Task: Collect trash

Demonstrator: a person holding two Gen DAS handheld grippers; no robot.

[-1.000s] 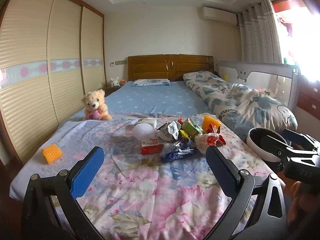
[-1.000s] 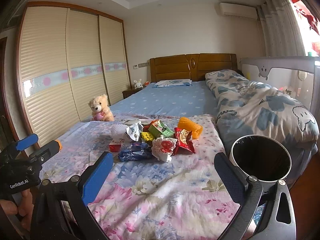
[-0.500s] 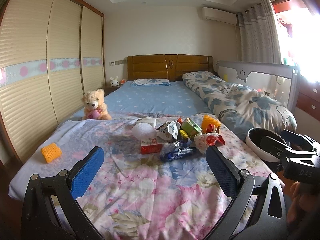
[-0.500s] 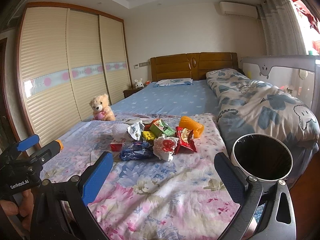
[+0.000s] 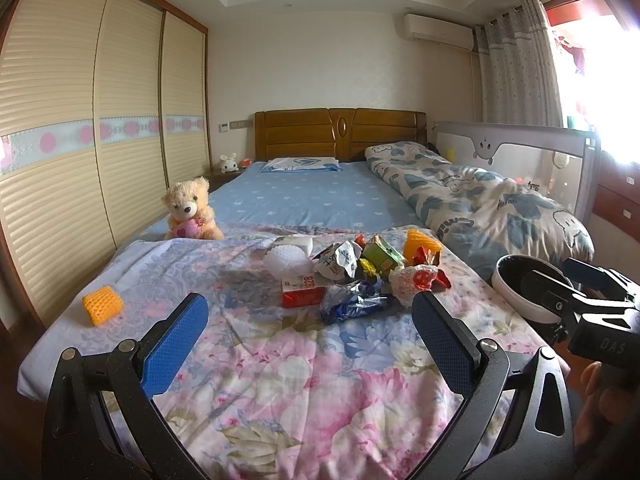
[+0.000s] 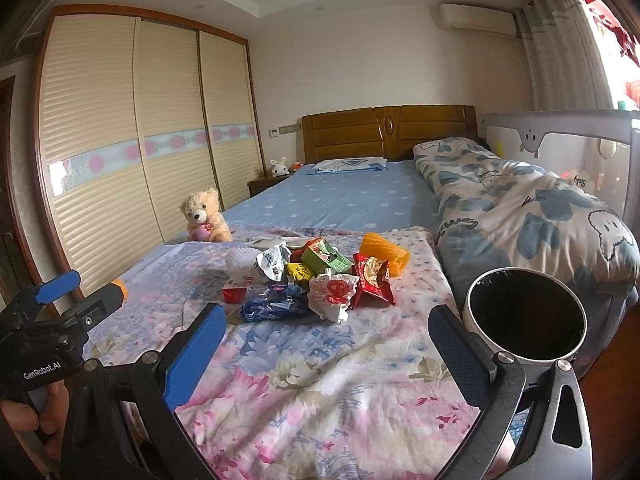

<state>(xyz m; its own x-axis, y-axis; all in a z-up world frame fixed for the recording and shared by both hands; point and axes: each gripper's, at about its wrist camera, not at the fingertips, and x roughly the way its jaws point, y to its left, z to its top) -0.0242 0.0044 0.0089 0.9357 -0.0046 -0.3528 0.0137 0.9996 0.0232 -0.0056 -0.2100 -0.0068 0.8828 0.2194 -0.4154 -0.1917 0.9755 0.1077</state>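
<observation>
Trash lies heaped mid-bed on the floral sheet [image 5: 304, 376], ahead of both tongs and touched by neither. Nearest, the left gripper [image 5: 310, 332] and right gripper [image 6: 326, 346] stand wide open and empty, much as a second ago; the view has barely shifted. A white-rimmed bin [image 6: 526, 322] stands just beside the bed's right edge, its lower part cut off behind the right gripper. Then the pile: a crumpled blue wrapper [image 6: 272, 306], a white wrapper [image 6: 334, 294], a red packet [image 6: 372, 280], a small red box [image 5: 302, 292], a green carton [image 6: 324, 258], orange foam netting [image 6: 384, 254]. Printed labels are unreadable. A second orange net [image 5: 102, 305] lies well apart at the left edge. Farther back sits a teddy bear [image 5: 192, 210].
</observation>
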